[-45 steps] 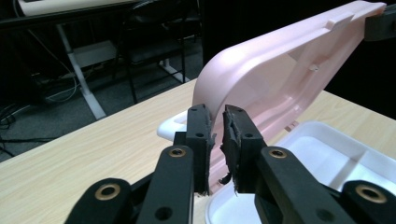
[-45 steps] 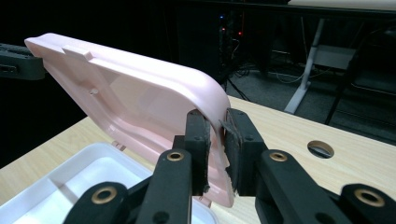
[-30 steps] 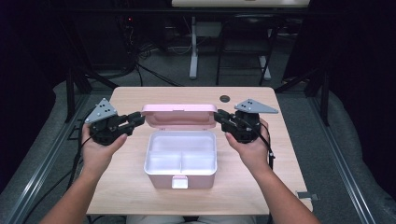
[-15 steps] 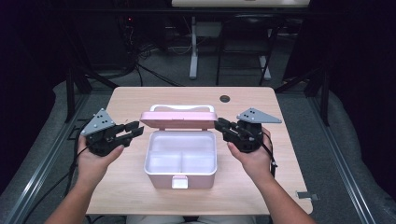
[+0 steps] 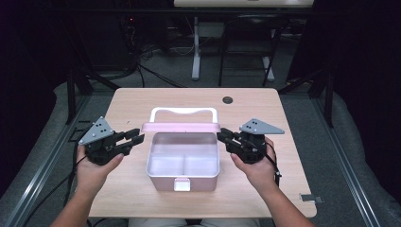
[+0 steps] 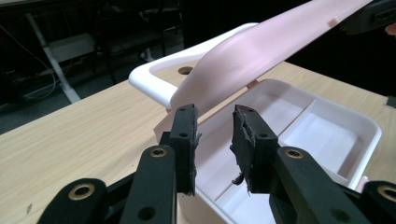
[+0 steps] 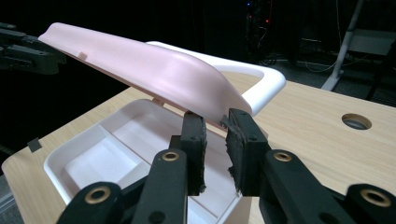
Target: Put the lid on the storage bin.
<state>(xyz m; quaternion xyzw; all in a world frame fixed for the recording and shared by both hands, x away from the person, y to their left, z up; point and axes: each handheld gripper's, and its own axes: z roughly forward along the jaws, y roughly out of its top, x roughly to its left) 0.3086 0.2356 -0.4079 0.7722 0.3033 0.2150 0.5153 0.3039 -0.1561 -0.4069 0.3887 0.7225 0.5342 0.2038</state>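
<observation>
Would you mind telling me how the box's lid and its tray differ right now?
The lid is pink and stands raised at the back; the tray is whiter inside and sits flat on the table. The tray is split into compartments by a divider; the lid has none. The lid carries a white handle. Both are hinged together.

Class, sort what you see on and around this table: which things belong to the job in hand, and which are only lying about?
Belongs to the job:
pink box, open and empty
its lid, raised
left gripper, jaws apart beside the box
right gripper, jaws apart at the lid's edge

Only lying about:
table
round hole in the tabletop
white stand behind the table
</observation>
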